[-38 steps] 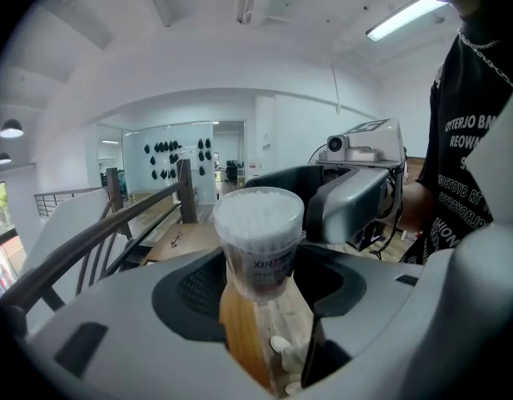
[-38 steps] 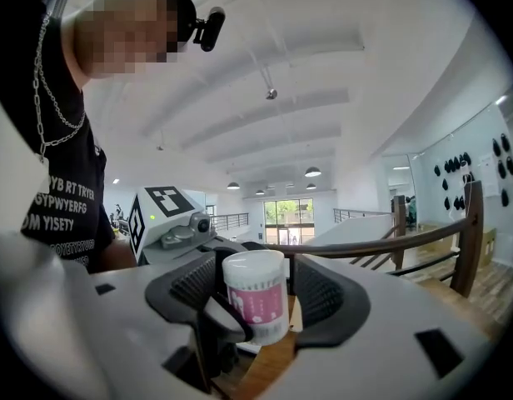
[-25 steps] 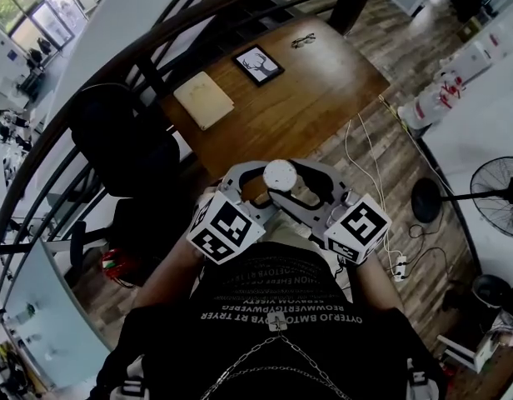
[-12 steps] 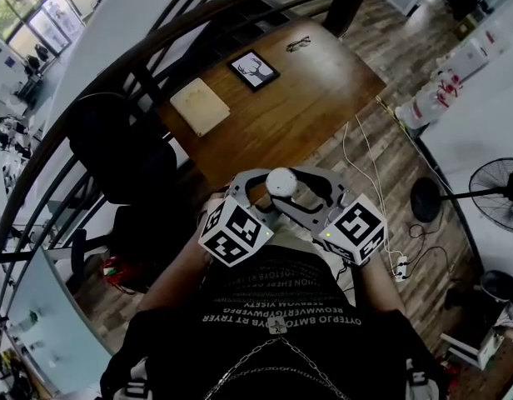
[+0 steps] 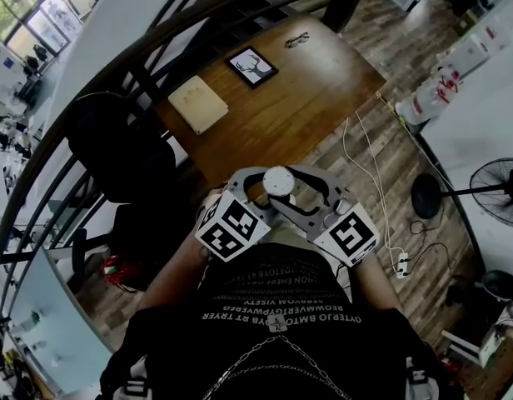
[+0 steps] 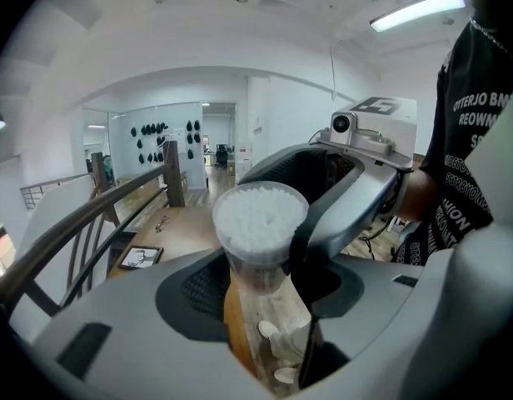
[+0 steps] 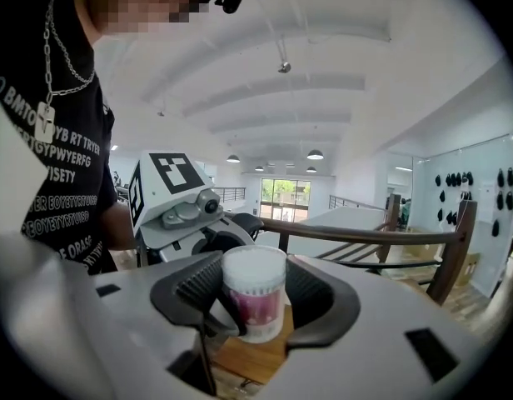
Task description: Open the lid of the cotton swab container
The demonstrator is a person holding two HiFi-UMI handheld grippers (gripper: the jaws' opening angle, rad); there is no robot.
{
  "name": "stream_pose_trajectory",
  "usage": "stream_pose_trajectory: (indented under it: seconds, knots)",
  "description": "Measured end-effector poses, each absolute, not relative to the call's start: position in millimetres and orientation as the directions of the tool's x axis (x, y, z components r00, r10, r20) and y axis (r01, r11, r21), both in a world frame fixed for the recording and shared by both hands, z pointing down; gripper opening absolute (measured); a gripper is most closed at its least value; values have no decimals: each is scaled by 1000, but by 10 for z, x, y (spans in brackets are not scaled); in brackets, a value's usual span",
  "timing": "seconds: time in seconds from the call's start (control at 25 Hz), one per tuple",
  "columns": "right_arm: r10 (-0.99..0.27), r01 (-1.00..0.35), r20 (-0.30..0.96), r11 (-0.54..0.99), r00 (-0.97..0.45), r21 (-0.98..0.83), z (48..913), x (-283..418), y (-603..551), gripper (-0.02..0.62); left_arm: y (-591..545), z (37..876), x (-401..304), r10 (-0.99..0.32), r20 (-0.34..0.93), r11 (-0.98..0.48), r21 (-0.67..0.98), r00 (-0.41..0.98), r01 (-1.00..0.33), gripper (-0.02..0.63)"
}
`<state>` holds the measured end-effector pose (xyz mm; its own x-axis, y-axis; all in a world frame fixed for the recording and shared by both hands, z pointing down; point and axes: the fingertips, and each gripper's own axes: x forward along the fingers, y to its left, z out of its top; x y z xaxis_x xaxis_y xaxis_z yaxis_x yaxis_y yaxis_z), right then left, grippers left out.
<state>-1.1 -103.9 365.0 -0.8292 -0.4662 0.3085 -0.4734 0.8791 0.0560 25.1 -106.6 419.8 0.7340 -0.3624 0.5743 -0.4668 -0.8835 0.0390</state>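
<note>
A clear cotton swab container [image 5: 279, 180] with a round white top hangs in the air in front of the person's chest. Both grippers ring it in the head view. My left gripper [image 5: 269, 192] comes in from the left and my right gripper [image 5: 291, 192] from the right. In the left gripper view the container [image 6: 258, 223], packed with white swab tips, stands between the left gripper's [image 6: 265, 286] jaws, low on its body. In the right gripper view the right gripper [image 7: 255, 307] is shut on the container [image 7: 255, 294], pink label showing, lid on.
Far below lies a wooden table [image 5: 323, 98] with a framed deer picture [image 5: 252, 65], a beige pad [image 5: 198, 102] and glasses [image 5: 296, 38]. A dark curved railing [image 5: 115, 82] runs across. A black chair [image 5: 115, 148], floor cables [image 5: 365, 157] and a fan [image 5: 502, 194] stand around.
Both grippers and the container have barely shifted in the head view. The right gripper's marker cube has rolled a little. The container stays between both pairs of jaws.
</note>
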Motion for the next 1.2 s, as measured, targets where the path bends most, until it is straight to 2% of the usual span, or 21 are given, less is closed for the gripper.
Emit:
stream_pose_trajectory:
  seconds: [0.2, 0.36, 0.52, 0.64, 0.76, 0.92, 1.12, 1.2]
  knots:
    - [-442, -449, 257, 893, -859, 34, 3563, -18, -1022, 247, -1049, 4126, 263, -338, 554, -896, 60, 761, -441, 249]
    - [-377, -416, 299, 906, -877, -78, 3617, 48, -1044, 242, -1069, 4142, 241, -389, 580, -890, -35, 716, -455, 249]
    - [-348, -415, 287, 881, -893, -225, 3636, 72, -1071, 236, -1075, 4242, 225, -424, 608, -883, -113, 671, -456, 239]
    - [-362, -428, 308, 885, -880, -184, 3682, 42, -1062, 245, -1053, 4265, 229, -381, 602, -892, -38, 702, -451, 242]
    - [-368, -426, 275, 883, -888, -194, 3641, 69, -1056, 255, -1033, 4255, 247, -354, 593, -895, 9, 723, -445, 245]
    - [-371, -407, 271, 909, -888, -87, 3570, 113, -1005, 279, -1052, 4245, 202, -327, 575, -893, 72, 750, -444, 247]
    - [-385, -390, 287, 920, -877, 40, 3504, 120, -942, 276, -1043, 4163, 199, -303, 582, -904, 76, 755, -422, 250]
    - [-415, -408, 296, 909, -860, 89, 3516, 100, -989, 252, -1025, 4145, 225, -301, 587, -910, 60, 752, -411, 250]
